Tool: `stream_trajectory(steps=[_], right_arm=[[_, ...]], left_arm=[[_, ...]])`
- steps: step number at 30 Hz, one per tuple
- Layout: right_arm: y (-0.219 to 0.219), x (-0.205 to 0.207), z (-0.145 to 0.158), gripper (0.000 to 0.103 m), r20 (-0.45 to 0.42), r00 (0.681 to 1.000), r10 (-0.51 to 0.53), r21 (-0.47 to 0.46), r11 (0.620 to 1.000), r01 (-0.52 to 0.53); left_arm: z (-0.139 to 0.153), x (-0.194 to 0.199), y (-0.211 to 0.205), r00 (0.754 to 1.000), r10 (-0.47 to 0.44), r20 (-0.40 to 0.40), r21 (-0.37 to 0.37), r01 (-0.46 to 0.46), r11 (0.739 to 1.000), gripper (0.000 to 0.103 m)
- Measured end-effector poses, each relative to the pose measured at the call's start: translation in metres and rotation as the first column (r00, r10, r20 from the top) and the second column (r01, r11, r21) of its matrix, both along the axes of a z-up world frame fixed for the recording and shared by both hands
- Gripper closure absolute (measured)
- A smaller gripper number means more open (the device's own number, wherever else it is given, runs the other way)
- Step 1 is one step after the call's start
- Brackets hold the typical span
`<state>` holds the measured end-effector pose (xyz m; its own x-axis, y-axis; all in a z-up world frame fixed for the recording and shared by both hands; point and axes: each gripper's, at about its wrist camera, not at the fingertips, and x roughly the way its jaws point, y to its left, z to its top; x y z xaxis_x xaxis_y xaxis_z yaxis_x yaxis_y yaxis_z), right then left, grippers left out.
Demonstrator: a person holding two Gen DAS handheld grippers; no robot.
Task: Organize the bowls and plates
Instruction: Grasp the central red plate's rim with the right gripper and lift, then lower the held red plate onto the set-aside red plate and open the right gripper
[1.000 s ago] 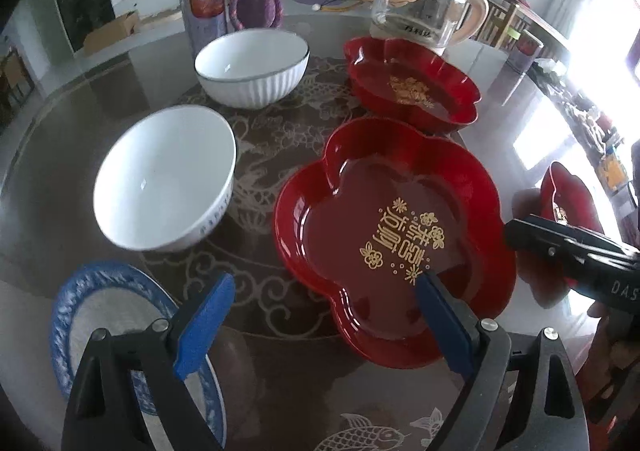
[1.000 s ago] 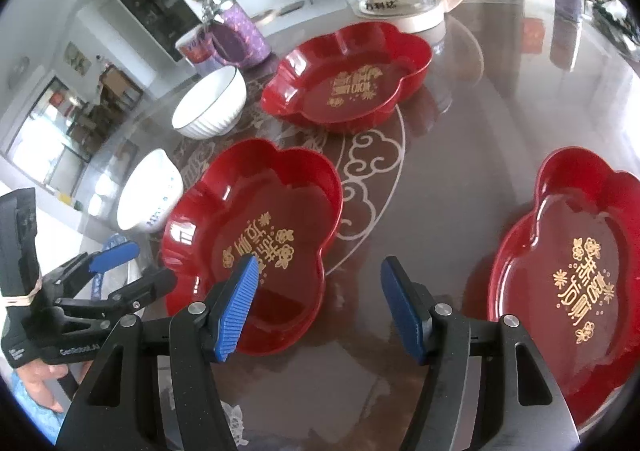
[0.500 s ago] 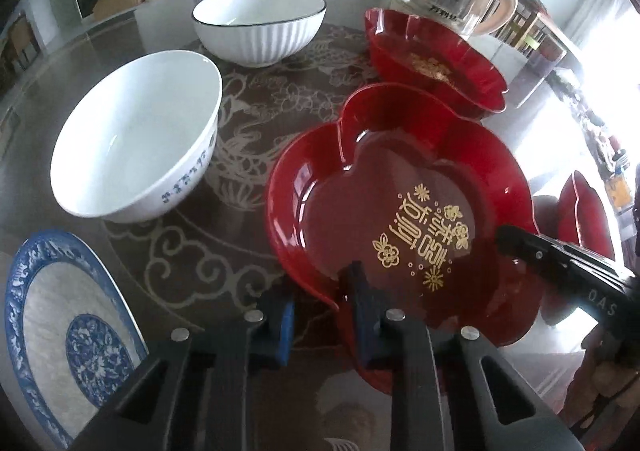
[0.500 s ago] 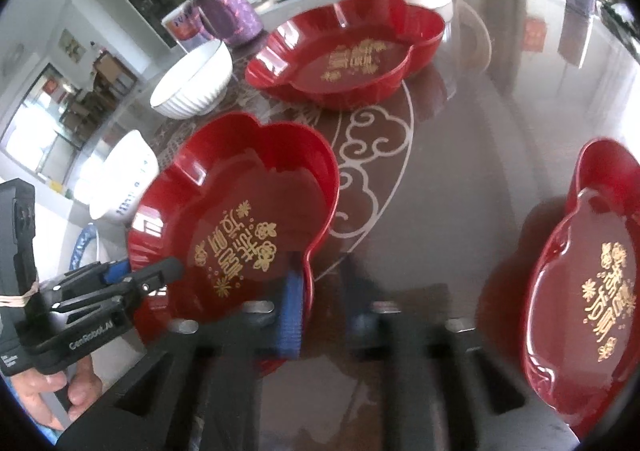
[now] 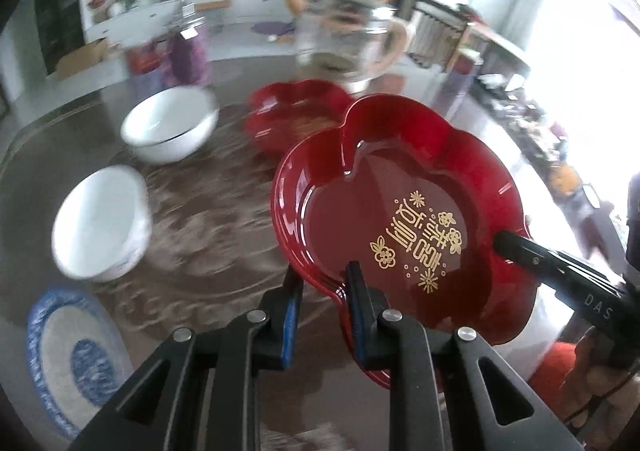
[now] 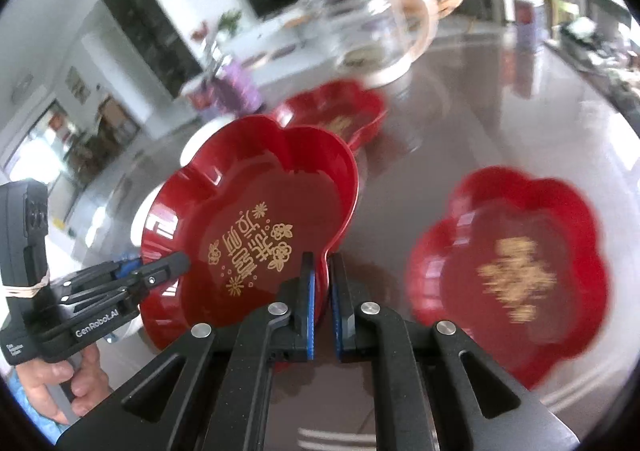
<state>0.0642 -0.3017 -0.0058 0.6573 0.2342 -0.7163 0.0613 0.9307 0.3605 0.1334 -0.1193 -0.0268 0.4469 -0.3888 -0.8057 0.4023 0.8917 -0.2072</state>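
A red flower-shaped plate (image 5: 400, 211) with gold characters is held off the table by both grippers. My left gripper (image 5: 322, 283) is shut on its near rim. My right gripper (image 6: 320, 271) is shut on the opposite rim of the same plate (image 6: 256, 203). A second red plate (image 5: 296, 115) sits behind it, also in the right wrist view (image 6: 340, 115). A third red plate (image 6: 508, 267) lies to the right. Two white bowls (image 5: 172, 123) (image 5: 100, 219) and a blue patterned plate (image 5: 72, 355) stand at the left.
A glass kettle (image 5: 344, 35) stands at the back of the dark patterned table (image 5: 208, 219), also in the right wrist view (image 6: 380, 27). A purple jar (image 5: 188, 51) and a red box (image 5: 140, 63) stand at the back left.
Both grippers closed on the red plate's rims and lifted it off the table. The view has risen and the background is blurred with motion.
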Motion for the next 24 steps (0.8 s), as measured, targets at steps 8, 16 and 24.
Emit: stream_trajectory(steps=[8, 16, 24], right_arm=[[-0.083, -0.038, 0.010, 0.092, -0.013, 0.978, -0.206, -0.020, 0.978, 0.206], [-0.114, -0.059, -0.022, 0.091, -0.072, 0.942, -0.327, 0.018, 0.944, 0.329], [-0.116, -0.069, -0.038, 0.091, -0.089, 0.925, -0.370, 0.033, 0.927, 0.374]], left_arm=[[-0.006, 0.006, -0.114, 0.991, -0.135, 0.002, -0.007, 0.135, 0.991, 0.082], [-0.035, 0.014, -0.171, 0.976, -0.216, -0.029, 0.075, 0.218, 0.973, 0.082], [-0.045, 0.011, -0.183, 0.968, -0.250, -0.019, 0.125, 0.250, 0.960, 0.082]])
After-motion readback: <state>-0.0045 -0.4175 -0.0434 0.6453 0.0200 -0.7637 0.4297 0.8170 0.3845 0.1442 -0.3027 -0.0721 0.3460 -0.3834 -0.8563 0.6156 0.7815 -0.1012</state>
